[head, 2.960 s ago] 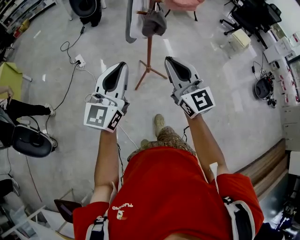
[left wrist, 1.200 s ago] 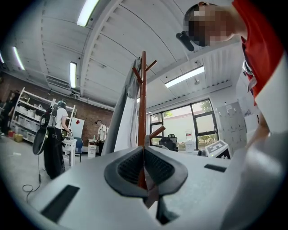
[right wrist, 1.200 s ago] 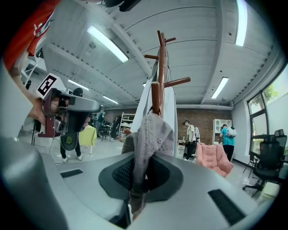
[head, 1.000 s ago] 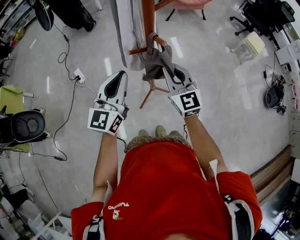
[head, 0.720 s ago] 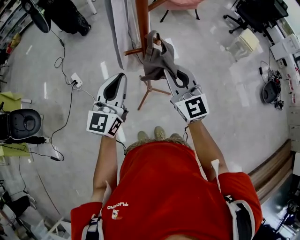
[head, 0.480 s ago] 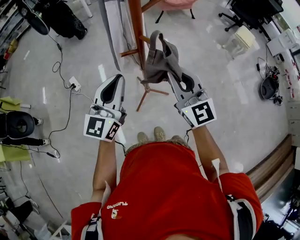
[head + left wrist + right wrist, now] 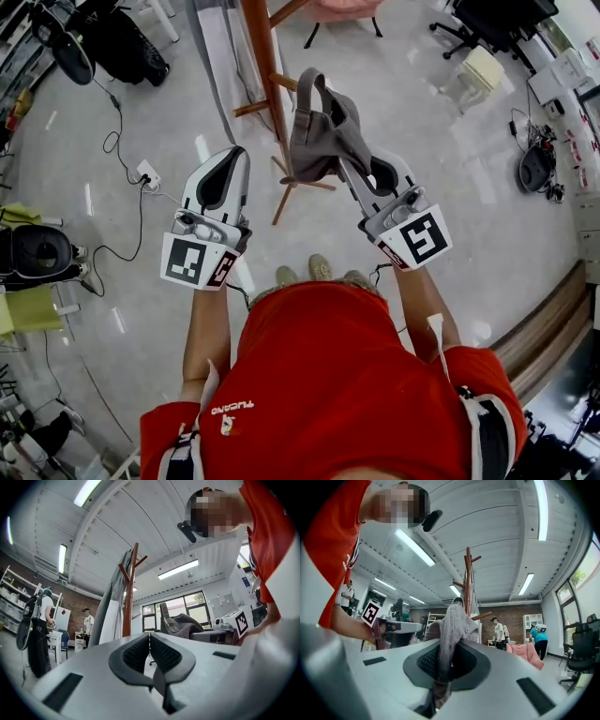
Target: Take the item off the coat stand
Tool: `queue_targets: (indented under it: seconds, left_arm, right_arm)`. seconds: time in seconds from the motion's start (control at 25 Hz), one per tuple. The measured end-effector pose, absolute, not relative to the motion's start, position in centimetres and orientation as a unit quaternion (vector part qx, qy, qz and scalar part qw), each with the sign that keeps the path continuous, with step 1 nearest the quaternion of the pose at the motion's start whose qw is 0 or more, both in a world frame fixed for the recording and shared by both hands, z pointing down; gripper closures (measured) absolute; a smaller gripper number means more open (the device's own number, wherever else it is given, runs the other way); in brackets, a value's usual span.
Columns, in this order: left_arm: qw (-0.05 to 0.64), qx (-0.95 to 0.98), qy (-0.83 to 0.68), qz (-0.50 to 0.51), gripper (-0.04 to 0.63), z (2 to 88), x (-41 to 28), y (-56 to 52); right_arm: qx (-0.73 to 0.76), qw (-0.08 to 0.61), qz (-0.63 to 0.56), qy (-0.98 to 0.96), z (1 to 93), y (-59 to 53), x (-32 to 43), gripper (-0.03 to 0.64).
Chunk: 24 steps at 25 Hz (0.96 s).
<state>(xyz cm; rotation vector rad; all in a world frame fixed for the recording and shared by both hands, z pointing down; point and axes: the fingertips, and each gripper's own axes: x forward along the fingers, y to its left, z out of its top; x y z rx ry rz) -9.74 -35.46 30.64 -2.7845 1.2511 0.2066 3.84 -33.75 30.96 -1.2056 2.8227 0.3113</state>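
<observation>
Grey workshop floor, cables trailing at left. Left gripper held level, jaws closed together on nothing, idle. Wooden coat stand just beyond it, pale garment on far side. Grey cap right of pole, strap loop at tip of short peg, seemingly clear of it. Right gripper clamped on cap's fabric. Judgement: lift-off nearly done; remaining: draw cap fully away from stand.
</observation>
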Motion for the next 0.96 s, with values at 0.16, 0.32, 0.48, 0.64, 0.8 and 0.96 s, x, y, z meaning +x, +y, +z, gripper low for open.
queue_targets:
  seconds: [0.16,0.32,0.48,0.64,0.8,0.96]
  left_arm:
    - [0.043,-0.909,0.409,0.068,0.581,30.3,-9.8,-35.0]
    - [0.044,-0.908,0.41,0.07,0.581,30.3,-9.9,-35.1]
    - [0.045,-0.908,0.41,0.071,0.581,30.2,-10.0,-35.2]
    - [0.043,-0.908,0.411,0.069,0.581,30.0,-9.4,-35.3]
    - [0.041,-0.908,0.412,0.067,0.581,30.2,-9.4,-35.2]
    - [0.04,-0.907,0.415,0.067,0.581,30.1,-9.4,-35.2]
  right_arm:
    - [-0.378,0.022,0.104,0.92,30.7,-32.8,3.3,0.584]
    - [-0.374,0.02,0.105,0.921,30.9,-32.6,2.8,0.584]
    - [-0.371,0.022,0.103,0.923,30.9,-32.7,2.5,0.584]
    - [-0.369,0.021,0.099,0.924,30.9,-32.9,2.9,0.584]
    - [-0.368,0.021,0.095,0.925,31.2,-32.9,2.8,0.584]
    - [-0.367,0.021,0.092,0.925,31.2,-33.1,3.1,0.584]
